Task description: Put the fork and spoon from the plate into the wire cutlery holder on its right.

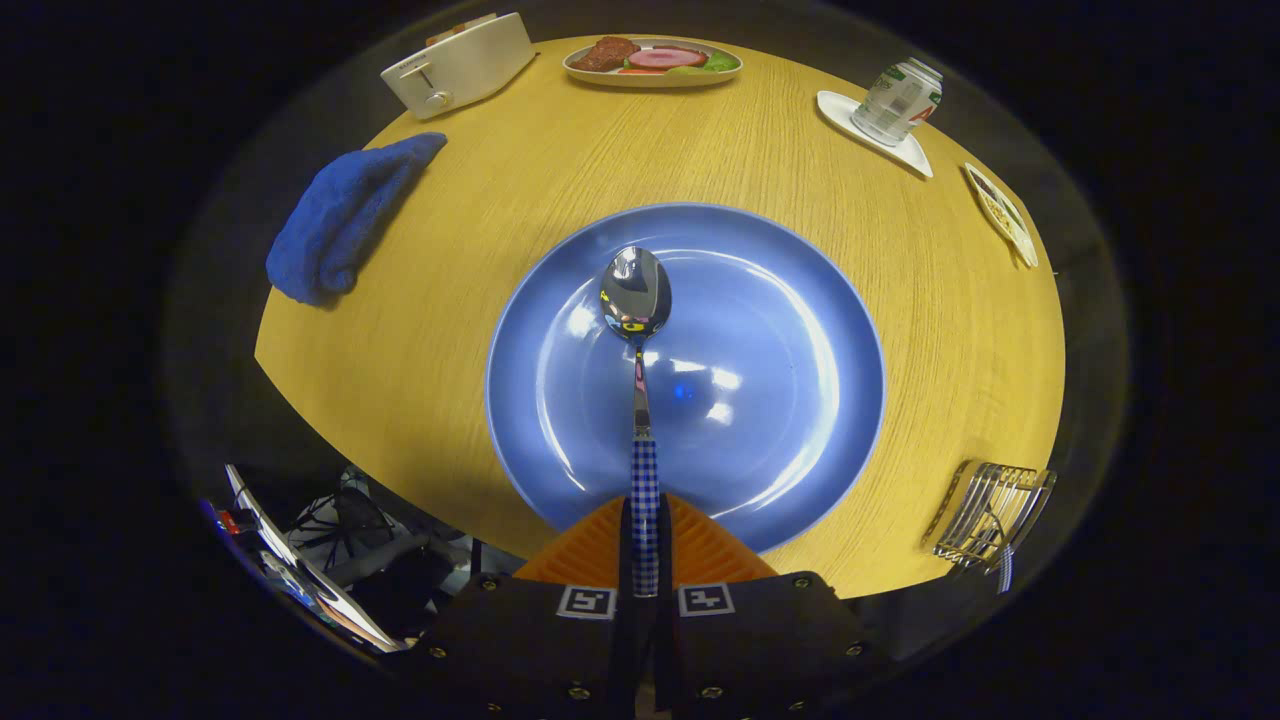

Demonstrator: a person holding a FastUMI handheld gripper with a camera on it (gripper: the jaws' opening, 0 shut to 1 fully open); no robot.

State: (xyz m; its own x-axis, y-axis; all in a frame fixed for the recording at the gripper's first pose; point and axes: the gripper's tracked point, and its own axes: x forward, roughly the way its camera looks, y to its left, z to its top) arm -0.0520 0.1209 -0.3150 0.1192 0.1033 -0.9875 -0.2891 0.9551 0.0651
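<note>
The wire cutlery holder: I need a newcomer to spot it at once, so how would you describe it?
Start at the big blue plate on the round wooden table. To the plate's right, at the table's edge, stands the wire cutlery holder, off to the side of the gripper shut on the spoon. It alone is bare metal wire.

A round table with a yellow wood-grain top (480,300) spans the middle of the frame. At upper left lies a crumpled blue cloth (335,222), with a white toaster (458,65) above it. At top centre sits an oval dish of sliced meat and greens (652,62). At upper right, a green-and-white drink can (898,100) stands on a small white tray (912,155).
</note>
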